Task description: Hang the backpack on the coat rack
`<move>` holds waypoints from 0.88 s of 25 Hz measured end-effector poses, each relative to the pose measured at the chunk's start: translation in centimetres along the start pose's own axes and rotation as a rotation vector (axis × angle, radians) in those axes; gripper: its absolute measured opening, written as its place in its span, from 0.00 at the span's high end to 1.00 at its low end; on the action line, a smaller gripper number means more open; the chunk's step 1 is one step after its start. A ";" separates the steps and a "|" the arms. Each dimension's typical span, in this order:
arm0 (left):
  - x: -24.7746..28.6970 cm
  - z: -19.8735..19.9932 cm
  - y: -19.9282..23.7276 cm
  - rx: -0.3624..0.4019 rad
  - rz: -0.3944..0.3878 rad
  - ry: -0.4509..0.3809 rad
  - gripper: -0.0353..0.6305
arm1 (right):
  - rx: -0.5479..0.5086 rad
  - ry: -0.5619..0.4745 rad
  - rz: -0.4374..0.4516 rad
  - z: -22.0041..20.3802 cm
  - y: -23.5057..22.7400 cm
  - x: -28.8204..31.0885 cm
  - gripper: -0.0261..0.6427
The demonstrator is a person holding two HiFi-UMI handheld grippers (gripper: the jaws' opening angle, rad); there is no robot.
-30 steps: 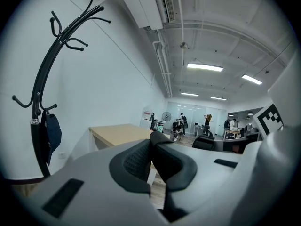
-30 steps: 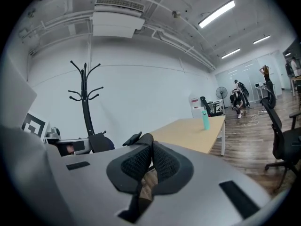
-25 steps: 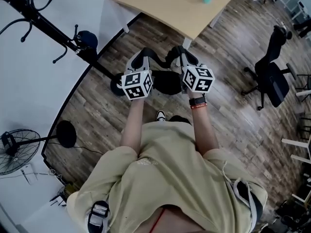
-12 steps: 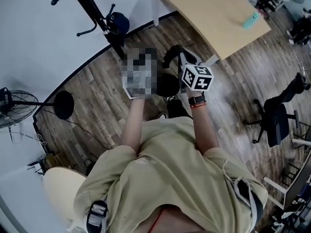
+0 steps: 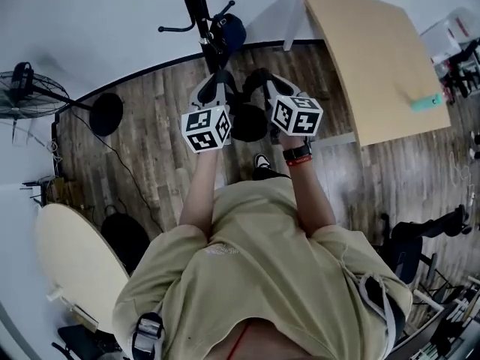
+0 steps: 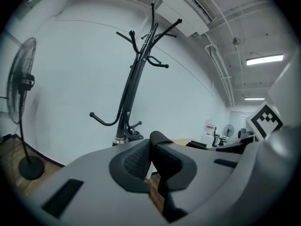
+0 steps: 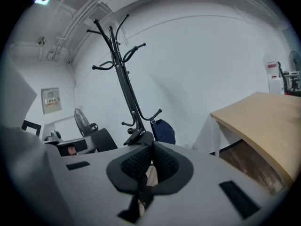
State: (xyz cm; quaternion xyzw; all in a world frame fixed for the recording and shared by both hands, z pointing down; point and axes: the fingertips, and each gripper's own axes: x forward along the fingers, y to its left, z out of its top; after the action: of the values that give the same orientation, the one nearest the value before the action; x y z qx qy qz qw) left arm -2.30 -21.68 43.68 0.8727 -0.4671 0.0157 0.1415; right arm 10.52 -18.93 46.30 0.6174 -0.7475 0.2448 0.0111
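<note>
The left claw (image 5: 213, 87) and right claw (image 5: 264, 82) are each clamped tight on the straps (image 6: 159, 140) of the black backpack (image 5: 250, 123), which hangs between them just short of the coat rack (image 5: 196, 6). The approach looks all but complete. The next move calls for lifting a strap over a free hook (image 6: 101, 121), clear of the dark blue bag (image 5: 226, 31) on the rack.

Bright, even ceiling strip light (image 6: 265, 59) (soft shadows), strong fisheye bending at edges

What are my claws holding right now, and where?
The black fabric backpack, hanging between them. Left claw and right claw are each shut on one of its black straps.
</note>
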 end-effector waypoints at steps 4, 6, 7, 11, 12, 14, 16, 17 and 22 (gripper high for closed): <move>0.6 1.0 1.2 -0.019 0.105 -0.036 0.91 | -0.030 0.056 0.111 1.3 0.0 3.1 0.93; 0.6 1.6 2.1 -0.029 0.158 -0.060 0.91 | -0.044 0.066 0.164 2.1 0.3 4.3 0.93; 0.6 1.9 2.6 -0.035 0.185 -0.071 0.91 | -0.050 0.069 0.188 2.5 0.4 4.9 0.93; 0.0 2.6 4.5 -0.053 0.301 -0.099 0.91 | -0.051 0.082 0.258 3.7 -0.4 6.5 0.93; 0.0 2.7 5.0 -0.051 0.325 -0.102 0.91 | -0.048 0.082 0.268 4.2 -0.9 6.9 0.93; -0.4 3.1 6.0 -0.051 0.373 -0.107 0.91 | -0.042 0.078 0.284 5.0 -1.8 7.7 0.93; -1.1 3.6 7.4 -0.059 0.421 -0.119 0.91 | -0.030 0.073 0.299 5.8 -2.2 8.6 0.93; -1.4 3.9 8.2 -0.064 0.442 -0.126 0.91 | -0.025 0.072 0.303 6.2 -2.4 9.2 0.93; -2.2 5.0 11.6 -0.106 0.508 -0.156 0.91 | 0.002 0.065 0.294 7.7 -4.1 11.0 0.93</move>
State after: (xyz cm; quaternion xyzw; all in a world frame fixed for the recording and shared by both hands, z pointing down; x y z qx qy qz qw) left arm -13.59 -27.24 41.26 0.7176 -0.6806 -0.0411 0.1419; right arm 13.89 -32.40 44.43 0.4931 -0.8288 0.2645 -0.0010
